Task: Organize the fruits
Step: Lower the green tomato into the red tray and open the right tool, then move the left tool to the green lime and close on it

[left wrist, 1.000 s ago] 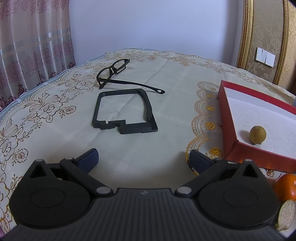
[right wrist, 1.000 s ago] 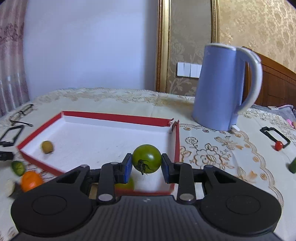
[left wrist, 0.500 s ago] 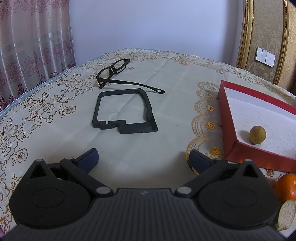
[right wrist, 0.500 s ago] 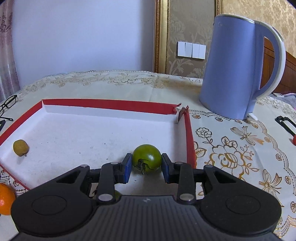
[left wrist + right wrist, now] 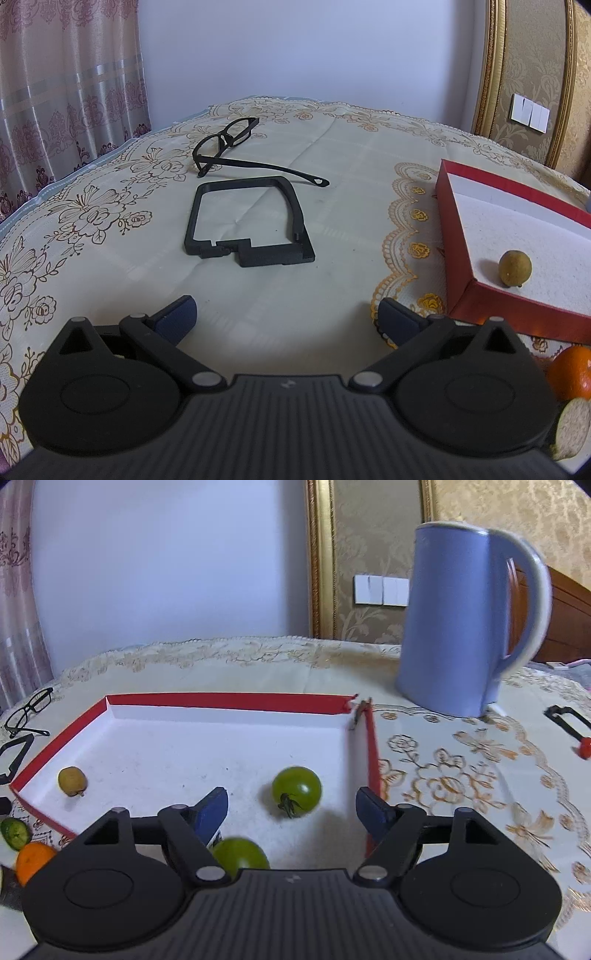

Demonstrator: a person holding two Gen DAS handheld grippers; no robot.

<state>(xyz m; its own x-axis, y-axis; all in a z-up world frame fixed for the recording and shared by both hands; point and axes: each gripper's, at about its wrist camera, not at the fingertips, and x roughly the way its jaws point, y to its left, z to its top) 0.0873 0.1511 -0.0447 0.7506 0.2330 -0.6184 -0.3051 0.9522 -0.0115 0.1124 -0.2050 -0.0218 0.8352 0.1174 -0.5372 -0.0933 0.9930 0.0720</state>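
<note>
Since half a second ago the right tool (image 5: pixel 291 812) has spread its blue pads wide and let go of the round green tomato (image 5: pixel 297 791), which now lies on the white floor of the shallow red-walled cardboard tray (image 5: pixel 229 702), just ahead of the tool and between its open fingers, touching neither.

From the right wrist view, a second green tomato (image 5: pixel 240 853) sits close under the tool's left finger, and a small olive-brown oval fruit (image 5: pixel 72 781) lies far to the left in the tray. Outside the tray's near-left corner lie an orange (image 5: pixel 33 860) and a green cucumber slice (image 5: pixel 15 833). Ahead to the right stands a tall lavender-blue electric kettle (image 5: pixel 461 627); a small red fruit (image 5: pixel 584 747) lies at the far right edge.

From the left wrist view, nothing has shifted: the left tool (image 5: pixel 286 317) hovers fully open and empty above the worktop (image 5: pixel 351 155). Ahead of it lie a black rectangular plastic frame (image 5: pixel 247 219) and black-rimmed spectacles (image 5: pixel 229 140).

I judge the sorting partly done: three fruits are in the tray, while the orange, the cucumber slice and the red fruit remain outside.

A cream floral lace cloth covers the worktop; pink patterned curtains, a pale wall and gold-framed damask panelling surround it.
</note>
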